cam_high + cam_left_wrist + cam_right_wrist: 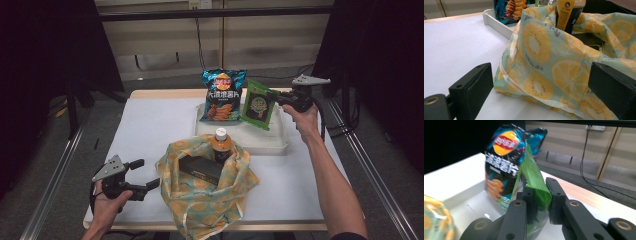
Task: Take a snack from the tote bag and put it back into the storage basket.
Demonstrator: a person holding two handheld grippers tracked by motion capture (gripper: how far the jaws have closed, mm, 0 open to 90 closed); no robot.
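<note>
White sheet covers the surface (pixel 150 135), wooden edge showing at the far and near sides, metal rails running along both sides. Room is dim: grey floor, beige wall panels at the back, a black cable (pixel 200 45) hanging down the wall, dark drapes left and right. White tray (pixel 272 142) sits at the far middle of the surface. Blue chip bag (pixel 223 95) stands propped at the tray's far left. Right gripper (pixel 277 97), held in the person's right hand (pixel 305 120), has its fingers clenched on the right edge of the green snack packet (pixel 258 105); the packet hangs tilted above the tray, just beside the chip bag, lifted clear of the tray floor. In the right gripper view the green packet (pixel 536 190) is pinched between the black pads, chip bag (pixel 504 162) right behind it. Fruit-print cloth bag (pixel 205 185) lies open at the near middle, just in front of the tray, with an orange-capped bottle (pixel 221 145) upright inside and a dark box (pixel 200 167) beside it. Left gripper (pixel 142 175) rests low on the surface at the near left, fingers released and spread wide, nothing in them; in the left gripper view the cloth bag (pixel 554 62) sits just ahead between the open fingers, not pinched.
</note>
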